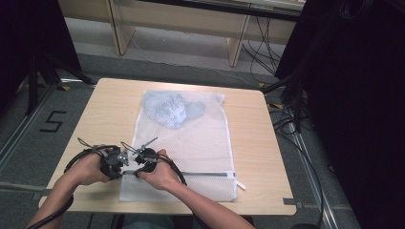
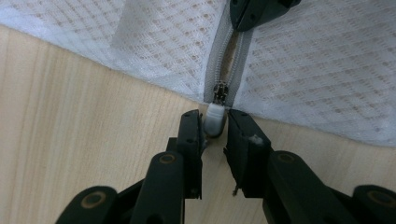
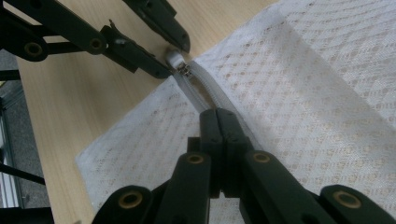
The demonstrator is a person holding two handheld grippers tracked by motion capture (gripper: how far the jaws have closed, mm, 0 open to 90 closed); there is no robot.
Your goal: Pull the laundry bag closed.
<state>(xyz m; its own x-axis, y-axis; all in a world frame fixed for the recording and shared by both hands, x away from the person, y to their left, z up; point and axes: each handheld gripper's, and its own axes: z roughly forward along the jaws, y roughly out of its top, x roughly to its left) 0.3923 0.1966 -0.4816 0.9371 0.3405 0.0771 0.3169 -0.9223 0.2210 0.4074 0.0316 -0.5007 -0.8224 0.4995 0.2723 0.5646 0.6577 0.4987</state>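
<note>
- The white mesh laundry bag (image 1: pixel 186 143) lies flat on the pale wooden table (image 1: pixel 105 114); if I tug hard it could slide.
- My right gripper (image 3: pixel 218 114) is clamped on the grey zipper tape (image 2: pixel 212 70); it may slip.
- My left gripper (image 2: pixel 215 123) straddles the small white zipper pull (image 2: pixel 215 120), jaws not squeezing it; it could pop free.

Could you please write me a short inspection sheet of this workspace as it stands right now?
Surface: light wooden table, flat, bare around the bag.
Job's things: white mesh laundry bag lying flat, a bluish bundle of cloth inside its far end; grey zipper across its near end; white zipper pull at the bag's edge.
Clutter: nothing seen.
Grippers: left gripper has its fingers either side of the zipper pull, a gap on one side; right gripper is shut on the zipper tape a little way along.
Cables: black cable trails from each gripper; more cables on the floor beyond.
Surroundings: grey floor with a painted 5, wooden furniture legs behind.
</note>
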